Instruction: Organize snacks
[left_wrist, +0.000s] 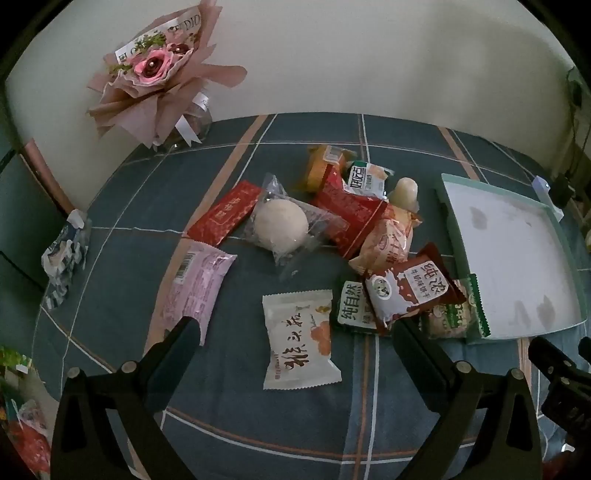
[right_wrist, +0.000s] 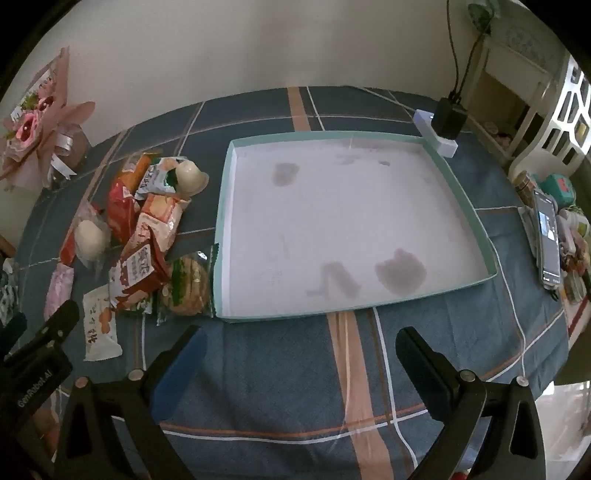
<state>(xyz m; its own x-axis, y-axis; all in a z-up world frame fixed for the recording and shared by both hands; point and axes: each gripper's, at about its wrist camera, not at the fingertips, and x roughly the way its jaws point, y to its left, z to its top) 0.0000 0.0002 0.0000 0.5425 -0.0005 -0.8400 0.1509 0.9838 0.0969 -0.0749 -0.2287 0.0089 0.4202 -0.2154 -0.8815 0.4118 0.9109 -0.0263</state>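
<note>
Hovering over the worktop (right_wrist: 258, 369), both tools gape, holding nothing. Left tool (left_wrist: 295, 332) faces snacks (left_wrist: 332, 240); right tool (right_wrist: 299, 343) faces tray (right_wrist: 221, 206).

A pink paper-wrapped bouquet (left_wrist: 155, 77) stands by the wall; a phone (right_wrist: 549, 240) lies on the checked tablecloth (right_wrist: 295, 369).

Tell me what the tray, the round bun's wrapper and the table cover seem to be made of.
Tray: probably cardboard, matte, with thin folded teal walls and a white floor with dull stains. Bun wrapper: clear glossy plastic film, since the bun shows through and the sealed ends crinkle. Table cover: looks like woven cloth, matte, with a printed or woven plaid and slight wrinkles.
</note>
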